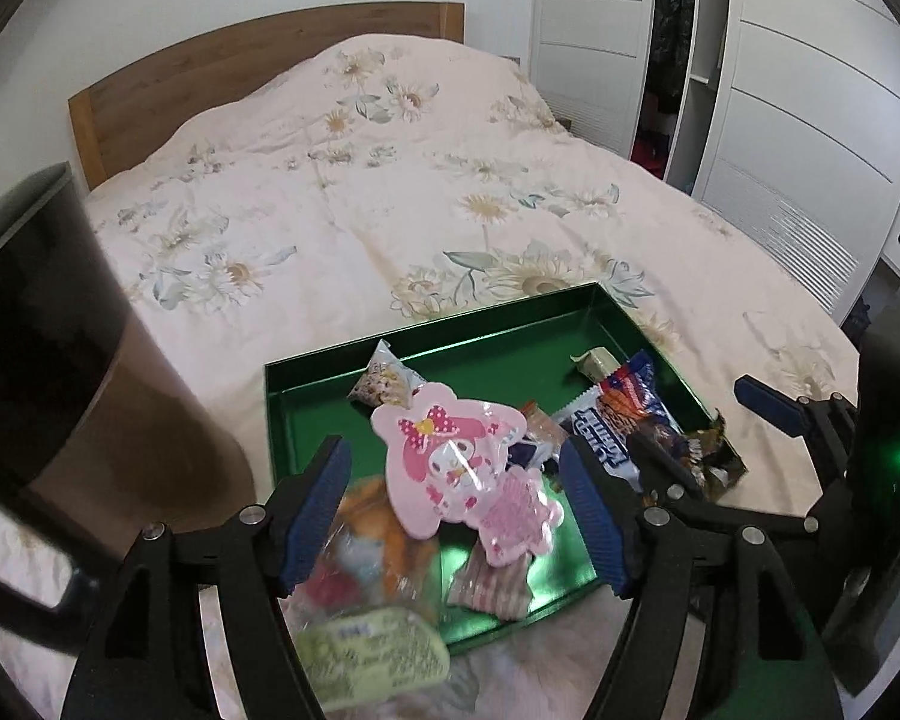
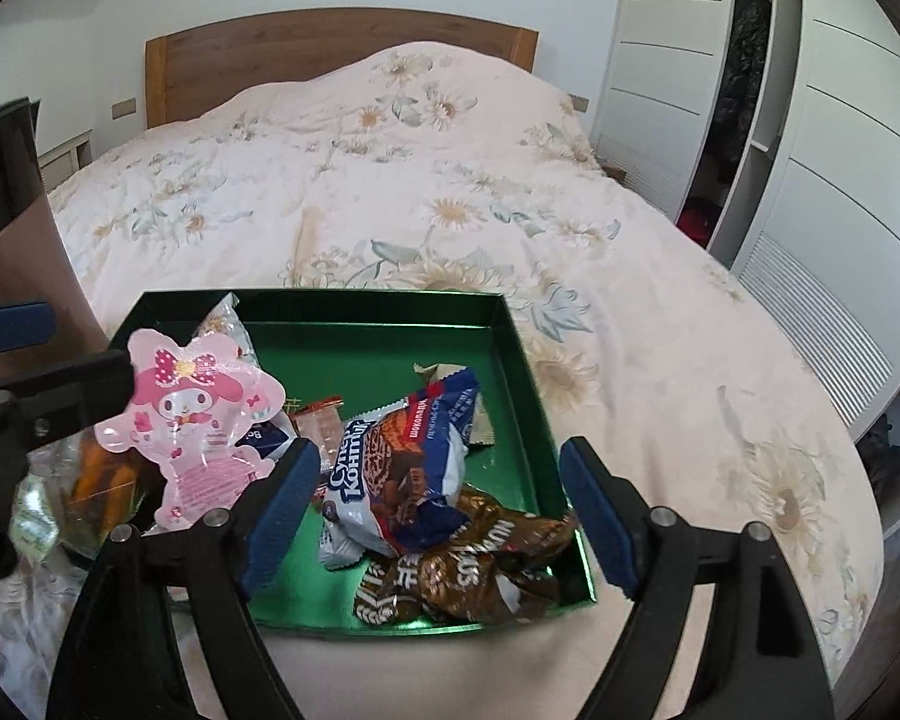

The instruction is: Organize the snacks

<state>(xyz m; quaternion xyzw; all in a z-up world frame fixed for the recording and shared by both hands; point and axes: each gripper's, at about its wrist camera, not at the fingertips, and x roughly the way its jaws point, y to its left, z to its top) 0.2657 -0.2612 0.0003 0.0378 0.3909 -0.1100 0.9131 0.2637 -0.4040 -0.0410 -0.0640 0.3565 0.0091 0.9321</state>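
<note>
Left wrist view shows the green tray (image 1: pixel 282 414) sitting on the flowery bedspread (image 1: pixel 342 222), near the foot of the bed, with lots of bare blanket beyond it up to the wooden headboard (image 1: pixel 258 54). White wardrobe doors (image 1: pixel 810 120) stand close along one side of the bed.

The left gripper (image 1: pixel 459 516) hangs over the near edge of the tray, its blue pads apart and holding nothing. A pink bunny packet (image 1: pixel 450 456) lies below the gap, on top of other snacks (some blurry). The right gripper (image 2: pixel 444 516) is spread very wide, also with nothing in it. Under it lie a blue and white cookie bag (image 2: pixel 402 468) and a brown crinkly wrapper (image 2: pixel 486 570), both inside the tray by its near corner.
</note>
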